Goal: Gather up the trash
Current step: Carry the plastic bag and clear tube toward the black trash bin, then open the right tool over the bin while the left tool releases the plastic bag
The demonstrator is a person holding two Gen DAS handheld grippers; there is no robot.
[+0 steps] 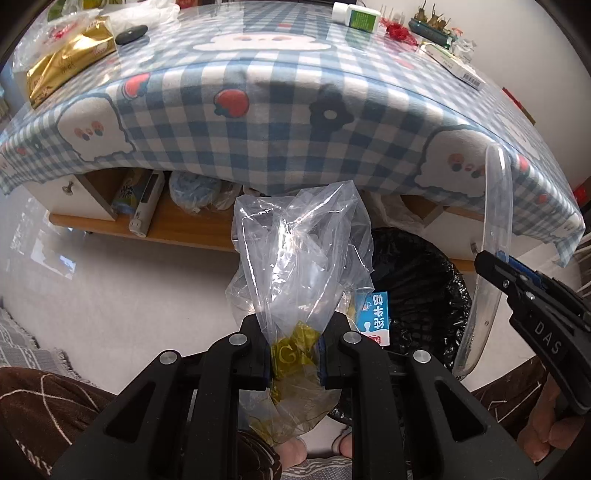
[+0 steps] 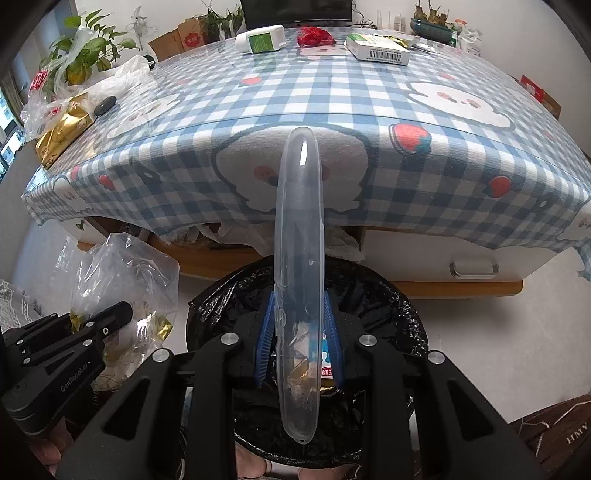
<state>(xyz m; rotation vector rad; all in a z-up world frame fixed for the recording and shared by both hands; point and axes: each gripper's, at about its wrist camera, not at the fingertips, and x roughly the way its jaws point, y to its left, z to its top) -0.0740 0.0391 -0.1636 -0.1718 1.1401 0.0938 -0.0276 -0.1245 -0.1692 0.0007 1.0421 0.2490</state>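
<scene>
My left gripper (image 1: 295,354) is shut on a clear plastic bag (image 1: 295,258) that holds gold wrappers, just left of the bin. The bag also shows in the right wrist view (image 2: 125,280), with the left gripper (image 2: 122,314) on it. My right gripper (image 2: 300,343) is shut on a clear plastic lid (image 2: 301,258), held edge-on above the bin (image 2: 388,317), which is lined with a black bag. The lid (image 1: 491,251) and right gripper (image 1: 491,264) appear at the right of the left wrist view, over the bin (image 1: 417,280). A blue and white milk carton (image 1: 376,317) lies in the bin.
A low table with a blue checked cloth (image 2: 369,155) stands behind the bin. On it lie a gold pack (image 1: 62,62), a white bottle (image 2: 262,38), a flat box (image 2: 376,48), a red net (image 2: 314,35) and a black remote (image 1: 131,34). A shelf (image 1: 166,229) below holds clutter.
</scene>
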